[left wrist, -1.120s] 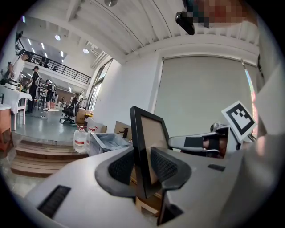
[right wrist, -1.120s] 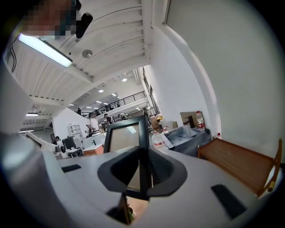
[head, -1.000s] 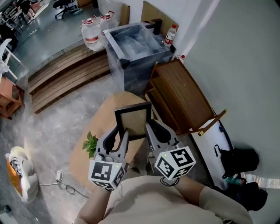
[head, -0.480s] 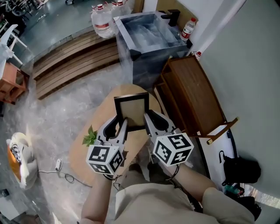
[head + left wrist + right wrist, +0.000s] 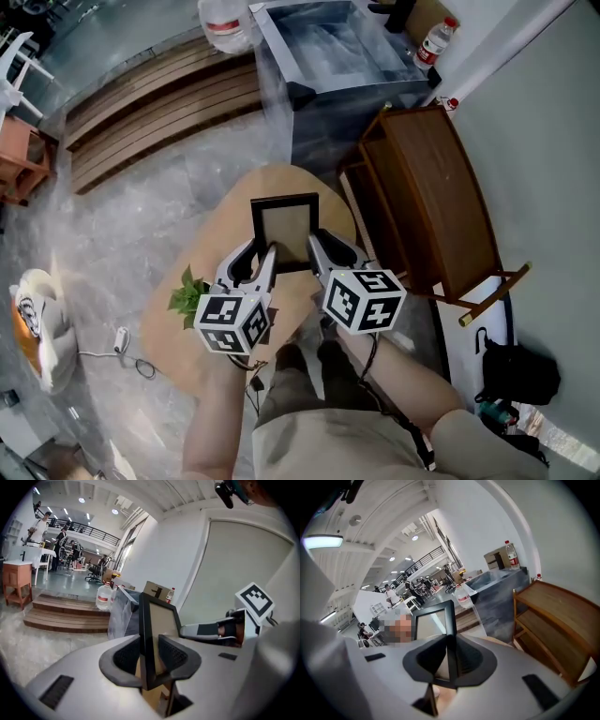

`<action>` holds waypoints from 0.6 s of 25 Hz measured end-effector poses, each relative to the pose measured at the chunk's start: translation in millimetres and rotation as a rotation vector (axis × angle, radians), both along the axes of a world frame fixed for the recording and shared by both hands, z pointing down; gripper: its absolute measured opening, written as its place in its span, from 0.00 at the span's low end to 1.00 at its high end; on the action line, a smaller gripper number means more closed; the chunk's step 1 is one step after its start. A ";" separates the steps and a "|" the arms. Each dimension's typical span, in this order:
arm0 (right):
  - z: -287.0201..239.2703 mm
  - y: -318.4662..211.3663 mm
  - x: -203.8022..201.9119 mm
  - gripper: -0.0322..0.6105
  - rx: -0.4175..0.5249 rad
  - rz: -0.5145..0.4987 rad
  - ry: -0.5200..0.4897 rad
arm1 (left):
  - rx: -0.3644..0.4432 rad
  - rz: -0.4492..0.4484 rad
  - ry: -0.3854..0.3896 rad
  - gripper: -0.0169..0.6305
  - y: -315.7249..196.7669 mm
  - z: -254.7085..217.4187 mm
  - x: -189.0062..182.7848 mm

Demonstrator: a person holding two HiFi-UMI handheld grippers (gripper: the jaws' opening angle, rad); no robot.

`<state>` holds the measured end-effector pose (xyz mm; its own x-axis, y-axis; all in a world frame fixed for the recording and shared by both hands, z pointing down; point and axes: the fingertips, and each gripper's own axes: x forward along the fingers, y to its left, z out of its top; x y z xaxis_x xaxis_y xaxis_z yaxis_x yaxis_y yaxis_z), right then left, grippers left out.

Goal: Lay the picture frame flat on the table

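A black picture frame (image 5: 285,230) with a pale brown panel is held upright over the round wooden table (image 5: 202,244). My left gripper (image 5: 266,259) is shut on the frame's lower left edge, and my right gripper (image 5: 311,248) is shut on its lower right edge. In the left gripper view the frame (image 5: 151,620) stands edge-on between the dark pads (image 5: 127,656). In the right gripper view the frame (image 5: 433,623) rises between the jaws, its glass reflecting the hall. The frame's bottom edge is hidden behind the grippers.
A small green plant (image 5: 187,294) stands on the table's left side. A brown wooden shelf unit (image 5: 422,211) is close on the right, a grey tub (image 5: 333,42) with a bottle (image 5: 435,41) beyond. Wooden steps (image 5: 141,103) lie on the floor at the back left.
The head view has shifted, so the frame and both grippers sit slightly higher in the picture. Both grippers keep their hold on the frame, which stays upright.
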<state>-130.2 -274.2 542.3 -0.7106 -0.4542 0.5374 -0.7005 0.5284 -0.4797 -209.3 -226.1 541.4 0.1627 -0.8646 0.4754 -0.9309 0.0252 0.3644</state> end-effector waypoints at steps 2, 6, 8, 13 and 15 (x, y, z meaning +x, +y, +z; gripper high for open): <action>27.6 -6.7 -1.9 0.13 -0.029 0.006 0.017 | -0.031 -0.003 0.007 0.20 -6.6 26.3 -1.9; 83.6 -17.7 -4.6 0.13 -0.083 0.020 0.049 | -0.089 -0.005 0.043 0.20 -17.9 82.1 -5.1; 113.4 -20.4 -7.2 0.13 -0.113 0.017 0.074 | -0.124 -0.008 0.065 0.20 -20.4 111.9 -7.2; 184.7 -23.9 -17.6 0.13 -0.175 0.013 0.137 | -0.210 -0.034 0.142 0.20 -23.3 186.6 -17.5; 210.3 -26.3 -18.8 0.13 -0.201 0.012 0.156 | -0.235 -0.038 0.189 0.20 -24.9 213.4 -18.7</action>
<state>-149.1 -300.5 752.7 -0.6069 -0.3354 0.7205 -0.7802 0.4246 -0.4595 -228.0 -251.0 754.8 0.2368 -0.7413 0.6280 -0.8441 0.1630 0.5107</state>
